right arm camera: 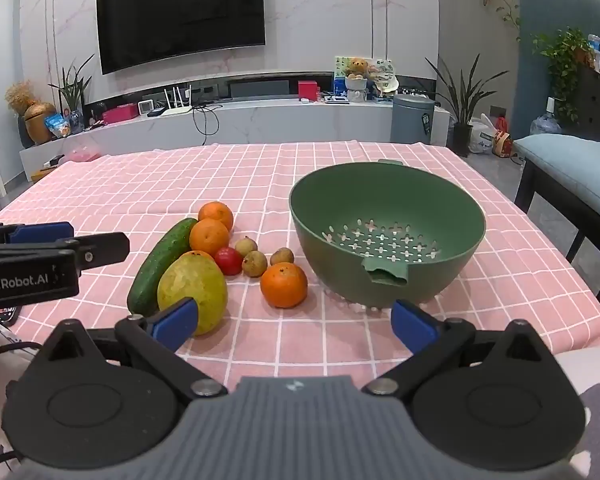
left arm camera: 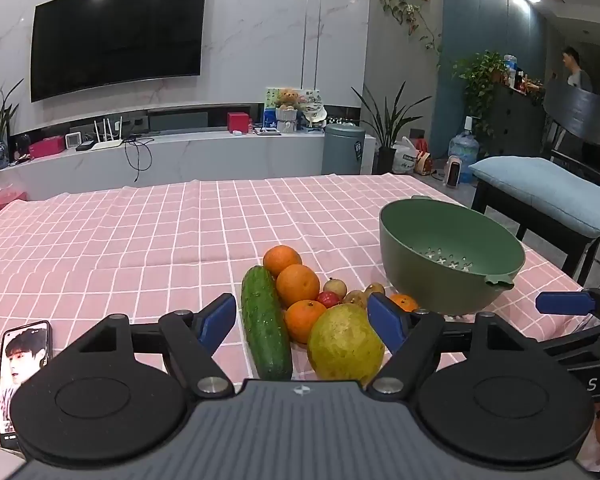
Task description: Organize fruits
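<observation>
Pink checked tablecloth (right arm camera: 340, 340) holds the fruit pile (right arm camera: 204, 256) beside an empty green colander (right arm camera: 388, 236); both grippers, left (left arm camera: 302, 322) and right (right arm camera: 294, 322), gape empty. Only the left view shows a phone (left arm camera: 24, 376); only the right reads "GenRobot.AI".

**Fruit count beside the green colander**

One green colander (right arm camera: 388, 216) stands on the pink checked cloth (right arm camera: 340, 344), holding nothing. All the produce lies just left of it:

- Oranges: four. Three cluster together (left arm camera: 298, 285); one (right arm camera: 284, 285) lies nearest the colander.
- Cucumber (right arm camera: 162, 258): one, farthest from the colander.
- Large yellow-green fruit (right arm camera: 192, 290): one.
- Small red fruit (right arm camera: 228, 261): one.
- Small brown fruits (right arm camera: 254, 263): three, between the red fruit and the colander.
</observation>
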{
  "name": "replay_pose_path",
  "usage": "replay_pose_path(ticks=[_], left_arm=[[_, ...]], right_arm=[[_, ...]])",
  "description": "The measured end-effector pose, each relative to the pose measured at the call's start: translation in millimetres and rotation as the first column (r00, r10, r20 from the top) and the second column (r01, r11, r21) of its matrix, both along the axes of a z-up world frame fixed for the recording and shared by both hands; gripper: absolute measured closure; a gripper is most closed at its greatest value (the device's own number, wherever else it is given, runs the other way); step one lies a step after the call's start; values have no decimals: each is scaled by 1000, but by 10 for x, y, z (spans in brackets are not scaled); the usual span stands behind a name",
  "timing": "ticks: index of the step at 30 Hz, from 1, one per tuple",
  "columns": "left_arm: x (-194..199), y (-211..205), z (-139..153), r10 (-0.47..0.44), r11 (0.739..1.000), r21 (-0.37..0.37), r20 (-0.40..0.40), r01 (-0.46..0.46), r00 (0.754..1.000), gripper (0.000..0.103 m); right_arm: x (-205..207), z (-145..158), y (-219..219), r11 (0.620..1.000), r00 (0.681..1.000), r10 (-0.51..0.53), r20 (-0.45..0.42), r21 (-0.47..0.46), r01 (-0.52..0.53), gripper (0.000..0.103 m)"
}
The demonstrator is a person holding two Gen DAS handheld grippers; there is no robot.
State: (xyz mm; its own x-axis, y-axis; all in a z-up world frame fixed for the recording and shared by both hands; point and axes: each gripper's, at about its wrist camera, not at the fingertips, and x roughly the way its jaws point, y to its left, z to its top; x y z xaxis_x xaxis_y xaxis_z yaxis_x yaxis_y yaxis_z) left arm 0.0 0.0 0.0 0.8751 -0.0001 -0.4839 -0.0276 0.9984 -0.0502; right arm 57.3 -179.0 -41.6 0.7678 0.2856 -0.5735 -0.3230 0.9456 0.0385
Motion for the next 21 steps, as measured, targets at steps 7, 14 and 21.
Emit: replay_pose_path(ticks=[7,14,21], left_arm=[[-10,36,-49,-2,1000,-6,-3,2,1000,14],[67,34,-91,4,1000,-8,-16,-4,1000,14],[54,32,-53,11,1000,-9,-32,-11,999,14]], right_arm=[[6,9,8,1000,1000,2,-11,-12,-2,4],[46,-51,-27,1000,1000,1,-19,-14,-1,4],[9,-9,12,1000,1000,-3,-25,-19,3,4]])
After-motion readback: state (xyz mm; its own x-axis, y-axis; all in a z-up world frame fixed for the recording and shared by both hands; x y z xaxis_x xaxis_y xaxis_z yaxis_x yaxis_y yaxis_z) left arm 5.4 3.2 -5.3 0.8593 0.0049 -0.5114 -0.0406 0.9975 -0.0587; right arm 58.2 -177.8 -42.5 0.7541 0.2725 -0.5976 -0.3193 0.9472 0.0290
